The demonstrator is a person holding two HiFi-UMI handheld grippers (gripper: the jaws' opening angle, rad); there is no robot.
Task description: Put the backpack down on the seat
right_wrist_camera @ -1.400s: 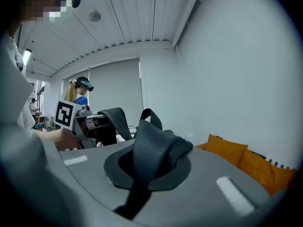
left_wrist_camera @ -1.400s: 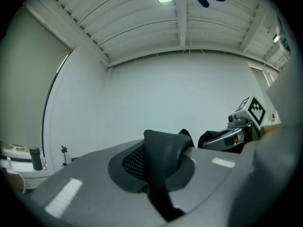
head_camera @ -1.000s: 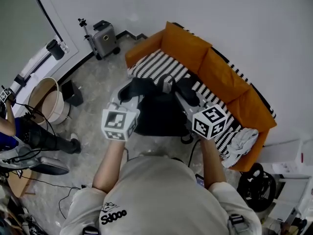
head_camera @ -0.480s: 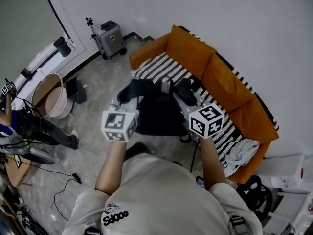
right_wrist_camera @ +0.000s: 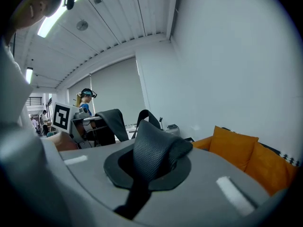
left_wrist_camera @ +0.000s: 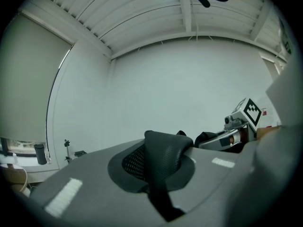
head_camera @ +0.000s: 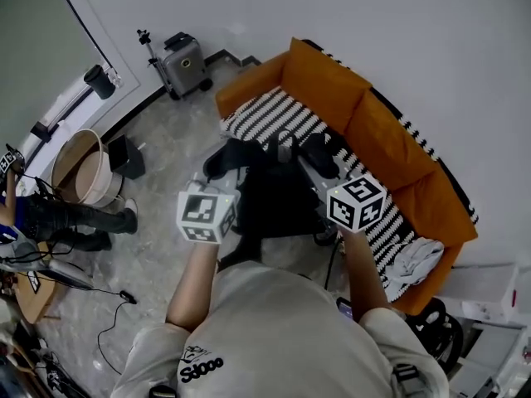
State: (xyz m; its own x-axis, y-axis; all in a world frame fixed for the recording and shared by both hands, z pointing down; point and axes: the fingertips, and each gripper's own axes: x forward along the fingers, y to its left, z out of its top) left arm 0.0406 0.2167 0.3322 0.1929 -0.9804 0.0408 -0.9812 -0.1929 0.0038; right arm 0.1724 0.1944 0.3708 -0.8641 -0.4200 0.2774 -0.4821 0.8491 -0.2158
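Backpack (head_camera: 278,201) hangs by sofa (head_camera: 390,131); left hand-held gripper (left_wrist_camera: 160,174) and right hand-held gripper (right_wrist_camera: 142,176) clamp its straps (right_wrist_camera: 154,148).

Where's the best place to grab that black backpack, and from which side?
By its padded shoulder straps, from the near side. The left gripper is shut on the left strap, the right gripper on the right strap: narrow flat loops that fit the jaws, with the backpack hanging between.

My left gripper (left_wrist_camera: 158,171) is clamped shut on the left strap (left_wrist_camera: 163,148) of the backpack (head_camera: 278,197), and my right gripper (right_wrist_camera: 144,169) on its right strap (right_wrist_camera: 151,150). My left forearm (head_camera: 192,284) and right forearm (head_camera: 361,268) reach forward, one toward each side of the backpack.
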